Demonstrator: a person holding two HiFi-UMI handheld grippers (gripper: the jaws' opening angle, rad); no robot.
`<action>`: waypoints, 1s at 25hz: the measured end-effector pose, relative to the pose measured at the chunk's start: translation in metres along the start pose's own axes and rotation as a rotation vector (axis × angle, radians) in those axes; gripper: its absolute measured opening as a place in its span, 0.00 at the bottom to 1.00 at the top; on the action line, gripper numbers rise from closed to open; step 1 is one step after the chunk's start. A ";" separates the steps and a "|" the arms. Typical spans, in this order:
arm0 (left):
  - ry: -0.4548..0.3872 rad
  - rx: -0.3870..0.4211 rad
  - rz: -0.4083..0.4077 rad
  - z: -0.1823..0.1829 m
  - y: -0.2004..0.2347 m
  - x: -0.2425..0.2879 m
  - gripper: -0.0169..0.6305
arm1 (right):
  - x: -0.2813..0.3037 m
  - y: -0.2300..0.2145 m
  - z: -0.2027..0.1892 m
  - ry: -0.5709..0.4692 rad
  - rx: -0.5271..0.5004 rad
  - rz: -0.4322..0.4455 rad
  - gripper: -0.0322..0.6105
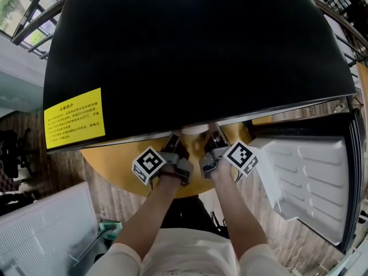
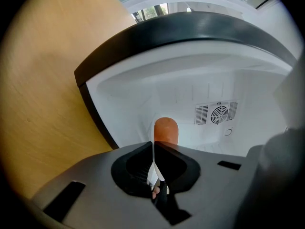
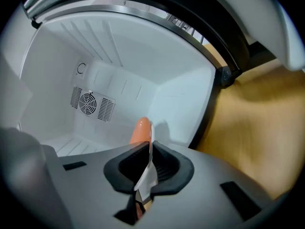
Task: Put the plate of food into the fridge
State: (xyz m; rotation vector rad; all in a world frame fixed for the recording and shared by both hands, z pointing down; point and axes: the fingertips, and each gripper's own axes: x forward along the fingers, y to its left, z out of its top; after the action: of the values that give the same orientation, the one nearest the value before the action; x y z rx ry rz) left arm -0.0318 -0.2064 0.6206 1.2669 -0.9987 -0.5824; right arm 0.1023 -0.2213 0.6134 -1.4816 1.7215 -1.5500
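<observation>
The left gripper's (image 2: 152, 149) dark ribbed fingers (image 2: 131, 168) are pressed nearly together on the thin white rim of the plate (image 2: 153, 171), which shows edge-on as a sliver in the narrow slot between them. The right gripper's (image 3: 147, 151) fingers (image 3: 167, 168) are clamped the same way on the opposite side of the plate's rim. Just past each pair of fingers an orange-brown sausage (image 2: 166, 130) rises above the plate, rounded at its end. Beyond it lies the white inside of the fridge (image 3: 157, 56), with a round fan vent (image 3: 90, 103) in its back wall and a ribbed white floor below. Whether the plate rests on that floor or hangs above it cannot be told. From the head view the two grippers sit side by side, left (image 1: 175, 145) and right (image 1: 213, 145), each with its marker cube toward the person. A pale edge of the plate shows between them, right under the front lip of the fridge's black top. A yellow label (image 1: 75, 118) is stuck on that top at the left. The fridge stands on a round wooden tabletop (image 1: 112, 163), and its door (image 1: 310, 177) hangs open to the right, white inner shelves showing.
</observation>
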 end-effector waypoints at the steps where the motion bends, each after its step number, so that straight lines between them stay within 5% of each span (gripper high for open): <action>1: -0.007 -0.002 0.000 0.001 0.000 0.001 0.08 | 0.002 0.000 0.000 -0.003 -0.001 0.000 0.11; 25: -0.050 0.015 0.035 0.008 0.010 0.021 0.08 | 0.027 -0.024 0.006 -0.038 -0.014 -0.048 0.11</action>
State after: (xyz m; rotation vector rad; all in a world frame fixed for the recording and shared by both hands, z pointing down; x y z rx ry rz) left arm -0.0301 -0.2257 0.6359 1.2511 -1.0666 -0.5820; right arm 0.1082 -0.2435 0.6420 -1.5591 1.6905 -1.5271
